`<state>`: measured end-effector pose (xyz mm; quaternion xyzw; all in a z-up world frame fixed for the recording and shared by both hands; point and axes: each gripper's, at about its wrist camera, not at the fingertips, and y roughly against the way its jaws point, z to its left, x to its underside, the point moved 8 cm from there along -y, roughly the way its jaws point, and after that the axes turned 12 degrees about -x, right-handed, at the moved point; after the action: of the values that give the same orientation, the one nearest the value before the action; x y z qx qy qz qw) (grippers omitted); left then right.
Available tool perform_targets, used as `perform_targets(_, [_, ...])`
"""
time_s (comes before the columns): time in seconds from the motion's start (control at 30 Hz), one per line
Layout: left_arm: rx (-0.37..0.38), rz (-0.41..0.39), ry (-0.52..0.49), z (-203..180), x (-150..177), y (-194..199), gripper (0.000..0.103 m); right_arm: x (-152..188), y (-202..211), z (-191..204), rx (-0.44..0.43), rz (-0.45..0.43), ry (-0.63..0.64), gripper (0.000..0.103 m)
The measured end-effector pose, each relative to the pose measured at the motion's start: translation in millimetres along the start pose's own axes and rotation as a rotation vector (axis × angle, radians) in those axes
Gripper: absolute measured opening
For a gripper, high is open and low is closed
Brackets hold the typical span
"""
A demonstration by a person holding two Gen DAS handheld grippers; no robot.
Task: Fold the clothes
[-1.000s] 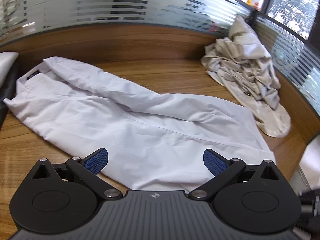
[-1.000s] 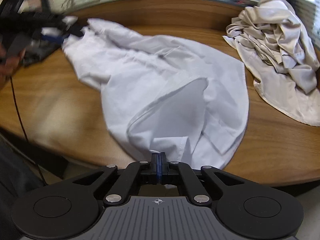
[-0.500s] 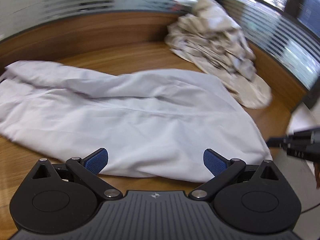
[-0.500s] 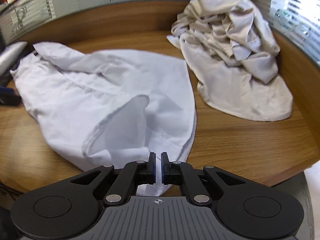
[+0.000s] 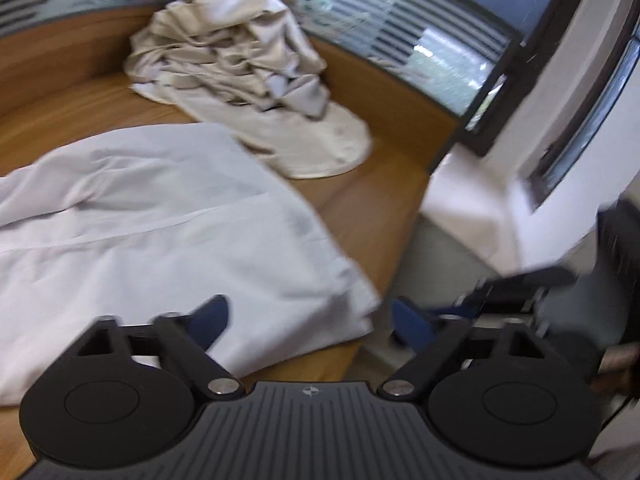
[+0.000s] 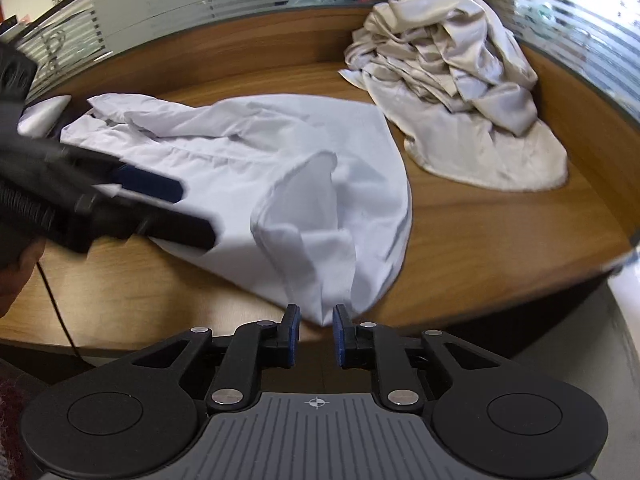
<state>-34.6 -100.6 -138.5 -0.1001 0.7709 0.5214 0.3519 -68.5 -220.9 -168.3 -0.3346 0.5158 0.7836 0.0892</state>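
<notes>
A white shirt lies spread and creased on the wooden table. One lower corner is folded up near the front edge. My right gripper is open by a narrow gap, and the shirt's hem corner sits just at that gap, unclamped. My left gripper, blurred, hovers over the shirt's left part. In the left wrist view the shirt fills the left side. There my left gripper is wide open above the shirt's lower right corner, with nothing between its pads.
A crumpled beige pile of cloth sits at the back right. A raised wooden lip and frosted glass run behind the table. A black cable hangs off the front left. Bare wood lies right of the shirt.
My right gripper has let go of the shirt's hem and opened further. My left gripper has swung right, from the shirt's collar side to its lower right corner.
</notes>
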Motion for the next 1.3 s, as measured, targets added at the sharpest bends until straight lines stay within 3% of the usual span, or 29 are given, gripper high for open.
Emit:
perform_targets(0.13, [0.025, 0.040, -0.021, -13.8, -4.3, -19.8, 0.066, 11.6, 2.5, -1.8, 0.014, -0.018, -0.058, 0.020])
perform_targets(0.17, [0.030, 0.053, -0.014, -14.5, -4.5, -24.4, 0.058, 13.1, 3.6, -2.6, 0.011, -0.024, -0.070, 0.020])
perform_targets(0.23, [0.029, 0.091, 0.008, -14.8, -3.7, -34.2, 0.026, 15.5, 5.9, -3.6, 0.011, -0.035, -0.083, 0.020])
perform_targets(0.27, [0.020, 0.096, 0.028, -13.2, -5.6, -35.9, 0.004, 16.5, 6.9, -4.1, 0.011, -0.040, -0.088, 0.021])
perform_targets(0.4, [-0.039, 0.058, 0.111, -2.1, -22.1, -29.5, 0.004, 17.5, 7.4, -8.3, 0.015, -0.053, -0.100, 0.024])
perform_targets(0.53, [-0.156, 0.006, 0.154, 20.0, -44.7, -15.2, 0.003, 11.5, 7.5, -6.5, 0.003, -0.087, -0.091, 0.024])
perform_targets(0.73, [-0.297, -0.008, 0.248, 63.9, -69.5, -0.4, 0.003, -15.9, 1.4, 7.6, -0.006, -0.134, 0.015, 0.025])
perform_targets(0.9, [-0.313, -0.010, 0.312, 81.2, -82.8, 12.5, 0.002, -46.8, -6.9, 20.3, 0.031, -0.173, 0.157, 0.025])
perform_targets(1.13, [-0.298, 0.007, 0.331, 68.8, -86.1, 20.4, 0.003, -82.2, -20.6, 37.2, 0.107, -0.222, 0.351, 0.027])
perform_targets(1.2, [-0.295, 0.014, 0.337, 64.0, -86.8, 21.1, 0.003, -88.6, -22.4, 43.5, 0.122, -0.246, 0.385, 0.036])
perform_targets(1.3, [-0.287, 0.021, 0.342, 58.2, -88.1, 20.4, 0.003, -94.8, -25.3, 54.5, 0.147, -0.272, 0.430, 0.035])
